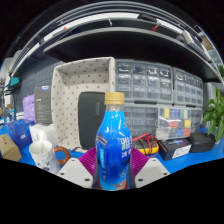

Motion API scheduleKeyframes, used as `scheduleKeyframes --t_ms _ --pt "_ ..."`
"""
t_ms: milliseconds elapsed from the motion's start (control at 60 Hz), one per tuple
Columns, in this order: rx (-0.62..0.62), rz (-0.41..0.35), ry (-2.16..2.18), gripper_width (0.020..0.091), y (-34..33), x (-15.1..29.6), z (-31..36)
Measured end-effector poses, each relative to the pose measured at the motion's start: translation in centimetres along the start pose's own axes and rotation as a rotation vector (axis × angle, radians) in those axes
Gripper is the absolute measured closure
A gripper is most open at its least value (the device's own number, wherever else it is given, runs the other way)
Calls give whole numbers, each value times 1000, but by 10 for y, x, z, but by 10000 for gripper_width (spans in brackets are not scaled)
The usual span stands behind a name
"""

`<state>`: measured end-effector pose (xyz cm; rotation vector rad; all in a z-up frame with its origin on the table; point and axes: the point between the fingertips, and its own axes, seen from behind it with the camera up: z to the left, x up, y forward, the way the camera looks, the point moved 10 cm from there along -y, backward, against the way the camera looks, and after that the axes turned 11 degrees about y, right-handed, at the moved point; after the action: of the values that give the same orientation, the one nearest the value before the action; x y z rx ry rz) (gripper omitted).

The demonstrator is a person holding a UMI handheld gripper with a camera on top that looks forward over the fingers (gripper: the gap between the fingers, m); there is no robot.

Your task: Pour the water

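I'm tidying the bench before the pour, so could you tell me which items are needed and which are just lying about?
Needed:
blue bottle, between the gripper fingers
white paper cup

Lying about:
drawer organiser
green plant
pegboard panel

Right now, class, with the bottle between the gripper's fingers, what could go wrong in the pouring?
1. The blue bottle still wears its yellow cap, so tilting now would likely pour nothing.
2. The white cup stands well to one side; water could spill on the way across.
3. The gripper seems to hold the bottle low on its body, so it might swing when tipped.
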<state>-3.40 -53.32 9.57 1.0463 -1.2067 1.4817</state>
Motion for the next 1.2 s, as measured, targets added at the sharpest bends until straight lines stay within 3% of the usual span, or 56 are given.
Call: scheduleKeyframes --t_ms 100,117,150,167,200,217,250,700,1200 --pt "-17 24 -4 582 0 -1 0" --pt "-21 36 -3 512 -1 -2 0" --pt "-29 66 1 469 -3 -4 0" --pt "-33 79 6 390 -4 -5 0" --pt "-34 97 19 369 -9 -7 2" --pt "-32 102 27 273 -12 -8 3" --pt "-34 112 42 238 -18 -10 4" --pt "-112 197 69 248 -144 -43 56" --pt "-75 134 63 241 -194 -11 104"
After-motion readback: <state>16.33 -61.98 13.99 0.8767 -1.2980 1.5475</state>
